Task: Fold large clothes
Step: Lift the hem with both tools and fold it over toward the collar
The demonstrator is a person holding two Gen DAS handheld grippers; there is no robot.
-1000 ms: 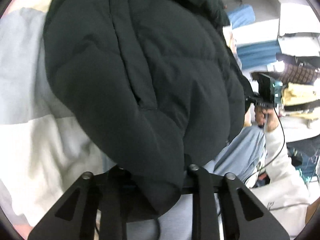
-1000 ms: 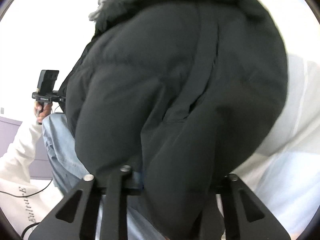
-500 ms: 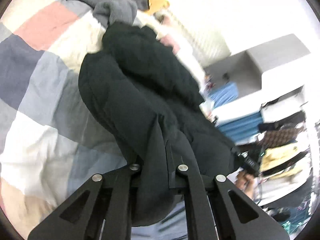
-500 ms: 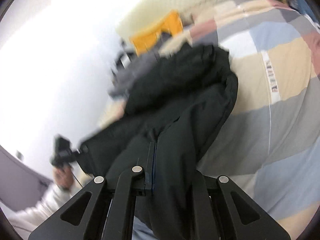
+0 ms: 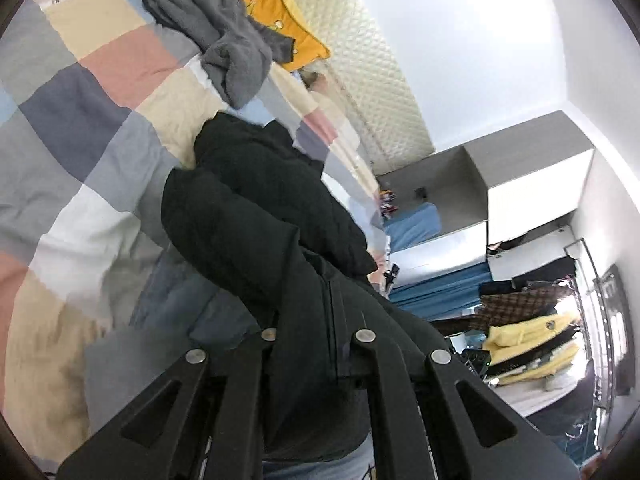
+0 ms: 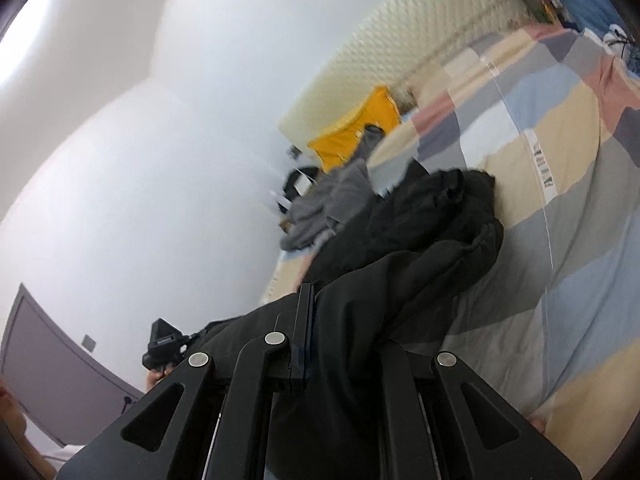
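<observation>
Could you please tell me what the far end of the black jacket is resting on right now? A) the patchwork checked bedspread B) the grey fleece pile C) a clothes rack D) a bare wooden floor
A: the black jacket trails from both claws onto the checked bedspread, its far end lying just short of the grey fleece.

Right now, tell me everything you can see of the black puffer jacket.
The black puffer jacket is matte, quilted and padded. Its far part lies bunched on the checked bedspread, close to a grey fleece garment. Its near edge is lifted and pinched in both the left gripper and the right gripper, so it stretches from bed to fingers. No zip or label shows clearly.
</observation>
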